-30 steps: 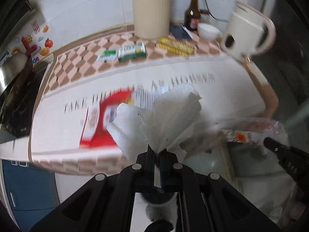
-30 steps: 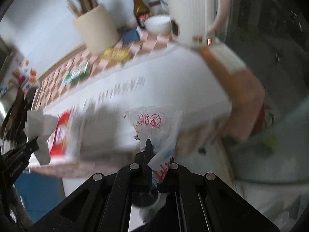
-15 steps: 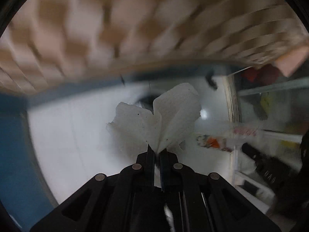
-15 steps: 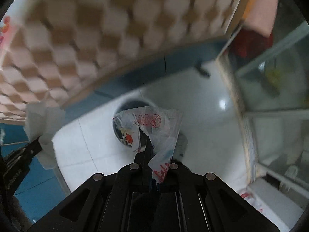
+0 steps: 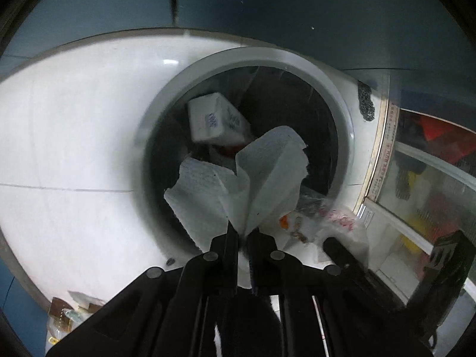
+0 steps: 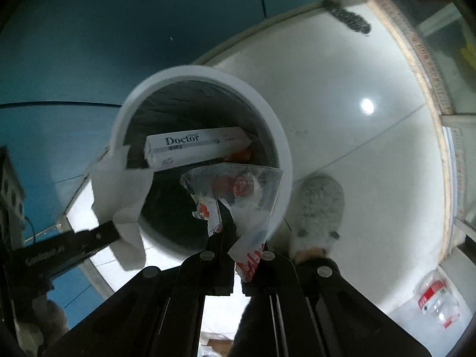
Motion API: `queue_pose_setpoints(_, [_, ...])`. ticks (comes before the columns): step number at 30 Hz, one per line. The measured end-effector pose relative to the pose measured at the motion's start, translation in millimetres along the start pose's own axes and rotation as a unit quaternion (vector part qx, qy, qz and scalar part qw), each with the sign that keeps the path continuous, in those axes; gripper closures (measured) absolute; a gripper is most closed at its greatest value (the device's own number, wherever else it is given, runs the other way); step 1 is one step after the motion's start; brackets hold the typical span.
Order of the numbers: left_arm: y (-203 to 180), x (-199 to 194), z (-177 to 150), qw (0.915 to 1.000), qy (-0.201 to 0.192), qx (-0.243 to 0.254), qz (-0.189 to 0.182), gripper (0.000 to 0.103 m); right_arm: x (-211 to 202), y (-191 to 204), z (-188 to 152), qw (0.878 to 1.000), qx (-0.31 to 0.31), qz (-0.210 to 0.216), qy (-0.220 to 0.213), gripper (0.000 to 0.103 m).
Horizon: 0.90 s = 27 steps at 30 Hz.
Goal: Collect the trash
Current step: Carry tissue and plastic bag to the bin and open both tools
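Observation:
My left gripper (image 5: pixel 244 235) is shut on a crumpled white paper towel (image 5: pixel 238 190) and holds it over the mouth of a round white trash bin (image 5: pixel 333 95) on the floor. My right gripper (image 6: pixel 235 238) is shut on a clear plastic wrapper with red print (image 6: pixel 238 196), held above the same bin (image 6: pixel 276 136). A white "Doctor" box (image 6: pixel 193 145) lies inside the bin; it also shows in the left wrist view (image 5: pixel 214 119). The left gripper with the towel (image 6: pixel 122 190) shows at the left of the right wrist view.
The bin stands on a white tiled floor (image 6: pixel 357 154) against a blue cabinet front (image 6: pixel 89 44). A glass door frame (image 5: pixel 383 160) runs on the right. A grey furry slipper (image 6: pixel 319 208) is beside the bin. A plastic bottle (image 6: pixel 437 303) lies at lower right.
Both grippers have swung down from the counter to above the floor bin, still holding the towel and the wrapper. The bin now fills both views.

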<state>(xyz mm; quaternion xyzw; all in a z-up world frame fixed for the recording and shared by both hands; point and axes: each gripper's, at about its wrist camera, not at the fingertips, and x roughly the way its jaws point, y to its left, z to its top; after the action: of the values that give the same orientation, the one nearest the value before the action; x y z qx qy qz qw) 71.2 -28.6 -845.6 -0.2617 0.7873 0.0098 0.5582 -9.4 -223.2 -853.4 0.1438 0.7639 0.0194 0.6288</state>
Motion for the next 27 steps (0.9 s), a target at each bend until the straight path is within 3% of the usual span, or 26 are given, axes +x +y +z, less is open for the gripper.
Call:
queue_pose_setpoints(3, [-3.9,7.5,8.8,0.9999,0.001,0.011,0.013,0.094,20.6,-1.4,14.1,1.000,0.000,0.013,0.010,0.099])
queue_pose_setpoints(4, [-7.7,7.1,10.4,0.9996,-0.002,0.020,0.019,0.082,25.4,-1.5,17.9,1.000,-0.004,0.019,0.016,0.099])
queue_pose_setpoints(5, [-9.3,7.2,9.6,0.9994,-0.006,0.023,0.025,0.052,27.4,-1.5,19.1,1.000,-0.007,0.020,0.018,0.095])
queue_pose_setpoints(6, [-5.5,4.2,8.3,0.9992,-0.010,0.025,0.030,0.031,28.7,-1.2,20.5,0.999,-0.011,0.024,0.021,0.091])
queue_pose_setpoints(7, [-6.2,-0.4,7.3,0.9989,-0.019,0.025,0.035,0.012,29.5,-0.7,20.6,0.999,-0.016,0.026,0.025,0.077])
queue_pose_setpoints(8, [-1.5,-3.4,6.6,0.9987,-0.023,0.024,0.038,0.011,28.9,0.4,19.3,0.999,-0.018,0.025,0.028,0.061])
queue_pose_setpoints(10, [2.0,-8.3,3.3,0.9983,-0.027,0.019,0.048,0.011,26.9,1.2,16.1,0.999,-0.024,0.028,0.034,0.045])
queue_pose_setpoints(13, [8.8,-20.3,-4.2,0.9957,-0.042,0.019,0.080,0.009,19.3,0.0,13.6,0.998,-0.030,0.028,0.039,0.038])
queue_pose_setpoints(16, [7.8,-37.6,-21.7,0.9884,-0.076,0.032,0.127,0.009,3.4,0.4,8.9,0.998,-0.041,0.021,0.033,0.010])
queue_pose_setpoints(18, [5.5,-48.2,-33.5,0.9826,-0.096,0.039,0.154,0.009,-7.3,3.3,7.4,0.998,-0.056,0.003,0.022,0.001])
queue_pose_setpoints(21, [3.4,-72.2,-56.5,0.9767,-0.119,0.043,0.174,0.009,-31.4,12.5,3.4,0.996,-0.084,-0.026,0.001,0.001])
queue_pose_setpoints(27, [-26.6,-138.5,-105.2,0.9736,-0.146,0.033,0.172,0.009,-100.7,28.8,-6.7,0.986,-0.143,-0.075,-0.038,0.001])
